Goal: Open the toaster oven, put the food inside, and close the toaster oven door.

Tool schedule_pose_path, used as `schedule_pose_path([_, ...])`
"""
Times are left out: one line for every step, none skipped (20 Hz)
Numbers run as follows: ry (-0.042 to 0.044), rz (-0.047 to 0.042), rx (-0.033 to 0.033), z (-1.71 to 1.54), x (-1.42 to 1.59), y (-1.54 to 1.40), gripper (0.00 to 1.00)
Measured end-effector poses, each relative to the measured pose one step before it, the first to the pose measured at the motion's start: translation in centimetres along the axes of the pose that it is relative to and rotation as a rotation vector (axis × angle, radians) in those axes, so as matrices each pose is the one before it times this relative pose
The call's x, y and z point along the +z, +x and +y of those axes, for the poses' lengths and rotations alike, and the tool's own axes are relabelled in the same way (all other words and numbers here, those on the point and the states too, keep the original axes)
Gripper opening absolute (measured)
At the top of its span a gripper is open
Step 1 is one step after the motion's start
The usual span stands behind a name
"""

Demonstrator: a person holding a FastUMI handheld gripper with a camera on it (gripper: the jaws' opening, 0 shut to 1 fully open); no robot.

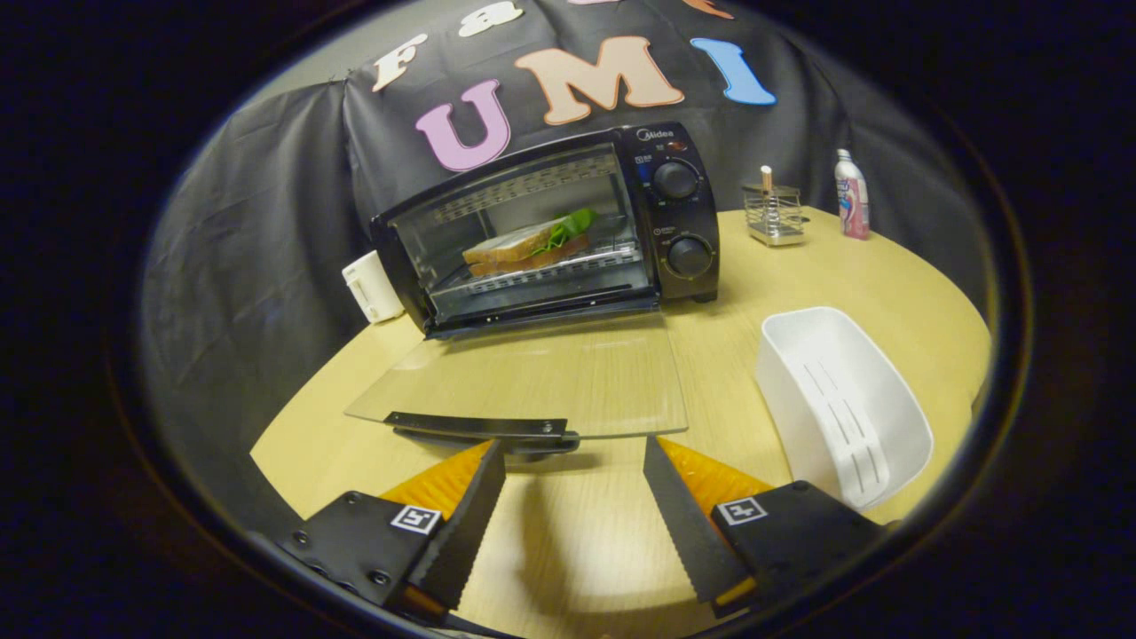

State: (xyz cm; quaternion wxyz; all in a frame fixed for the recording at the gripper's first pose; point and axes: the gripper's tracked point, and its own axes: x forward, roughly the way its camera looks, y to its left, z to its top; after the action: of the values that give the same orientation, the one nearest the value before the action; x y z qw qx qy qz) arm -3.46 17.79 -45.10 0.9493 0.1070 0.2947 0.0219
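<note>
A black toaster oven (661, 209) stands at the back of the round wooden table (568, 532). Its glass door (550, 377) lies folded down flat toward me, with the dark handle (484, 429) at its front edge. Inside, on the wire rack, rests a sandwich (525, 246) with green lettuce sticking out. My gripper (574, 461) is open, its two fingers spread wide just short of the door's handle, with nothing between them. The left fingertip (488, 461) is close under the handle's right end.
A white plastic tray (843, 399) stands empty to the right of my fingers. Behind the oven's left side sits a small white box (373, 286). At the back right are a wire holder (774, 213) and a small bottle (852, 195). The table's edge curves close behind both.
</note>
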Motion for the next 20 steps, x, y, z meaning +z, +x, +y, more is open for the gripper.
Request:
schedule_pose_path([-0.00634,-0.00305,0.00064,0.06,0.203,-0.093,0.97])
schedule_pose_path([-0.00631,-0.00738,-0.00017,0.129,0.193,-0.097,0.97])
schedule_pose_path([-0.00403,-0.01167,0.00007,0.092,0.462,-0.222,0.97])
schedule_pose_path([0.0011,-0.01541,0.00174,0.133,0.518,-0.261,0.97])
schedule_pose_path([0.00517,-0.02435,0.00475,0.172,0.803,-0.177,0.97])
schedule_pose_path([0.00829,-0.03247,0.00726,0.218,0.942,-0.256,0.97])
schedule_pose_path([0.00844,-0.04205,0.00841,0.29,1.288,-0.215,0.97])
schedule_pose_path([0.00346,-0.03913,0.00799,0.26,1.233,-0.055,0.97])
schedule_pose_path([-0.00118,-0.02289,0.00605,0.32,0.939,0.039,0.97])
schedule_pose_path([-0.0074,-0.02509,0.00747,0.275,0.752,0.184,0.97])
schedule_pose_path([-0.00815,-0.02386,0.00441,0.235,0.816,0.186,0.97])
schedule_pose_path([-0.01354,-0.02088,0.00547,0.279,0.647,0.085,0.97])
schedule_pose_path([-0.01838,-0.01857,0.009,0.376,0.592,0.238,0.97])
schedule_pose_path([-0.01126,-0.01678,0.00823,0.348,0.526,0.189,0.97])
schedule_pose_path([0.00297,-0.01076,0.00521,0.222,0.4,0.239,0.98])
schedule_pose_path([0.01455,-0.01505,0.01067,0.39,0.431,0.202,0.98])
schedule_pose_path([0.01295,-0.01297,0.00458,0.199,0.383,0.29,0.98])
schedule_pose_path([0.00546,-0.01262,0.00549,0.119,0.393,0.465,0.98])
schedule_pose_path([0.00434,-0.01992,0.00624,0.127,0.576,0.244,0.98])
schedule_pose_path([0.01171,-0.01949,0.01539,0.461,0.583,0.279,0.98])
